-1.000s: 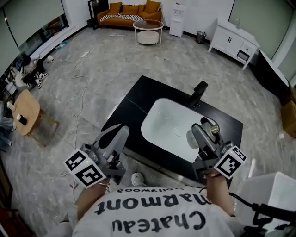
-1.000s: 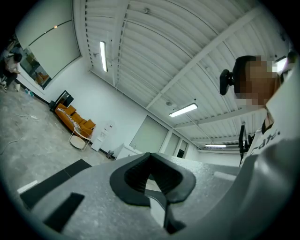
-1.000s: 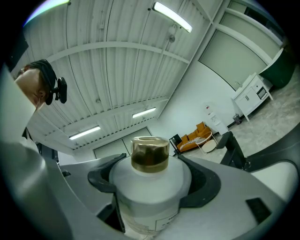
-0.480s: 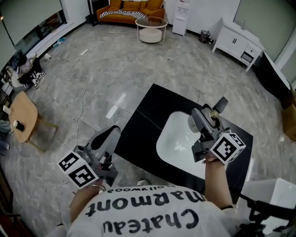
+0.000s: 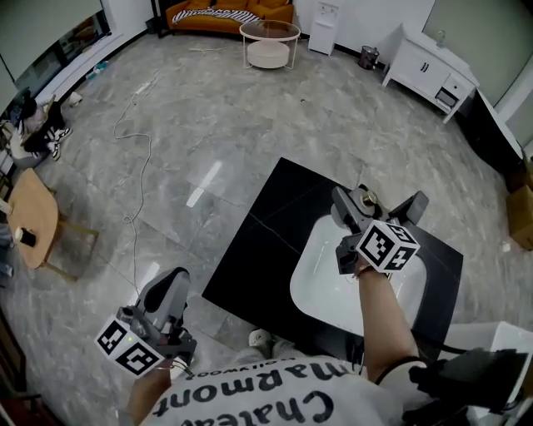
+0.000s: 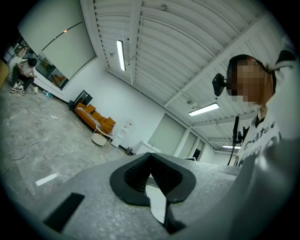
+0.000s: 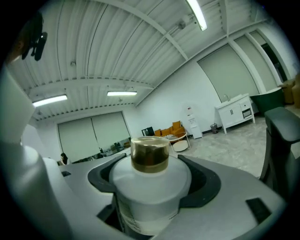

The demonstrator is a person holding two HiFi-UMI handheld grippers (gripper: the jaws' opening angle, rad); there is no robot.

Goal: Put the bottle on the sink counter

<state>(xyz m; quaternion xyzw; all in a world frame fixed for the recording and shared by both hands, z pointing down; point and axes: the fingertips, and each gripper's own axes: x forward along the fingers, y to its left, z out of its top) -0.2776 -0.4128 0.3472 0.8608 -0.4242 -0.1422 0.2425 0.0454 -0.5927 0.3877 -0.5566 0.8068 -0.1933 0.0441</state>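
A white bottle (image 7: 149,194) with a gold cap (image 7: 149,153) stands upright between the jaws of my right gripper (image 5: 348,205), which is shut on it. In the head view the bottle (image 5: 360,202) hangs over the far edge of the white basin (image 5: 329,287), close to the black faucet (image 5: 412,208). The sink counter (image 5: 271,233) is a black slab around the basin. My left gripper (image 5: 169,287) is low at the left, off the counter's near corner and over the floor. Its pads (image 6: 140,172) meet with nothing between them.
Grey marble floor surrounds the counter, with a cable (image 5: 137,162) trailing across it at the left. A wooden chair (image 5: 33,220) stands at the far left. An orange sofa (image 5: 229,12), a round coffee table (image 5: 270,46) and a white cabinet (image 5: 429,71) line the back.
My right gripper has carried the bottle forward over the basin, up to the faucet. The left gripper has dropped back to the lower left, away from the counter.
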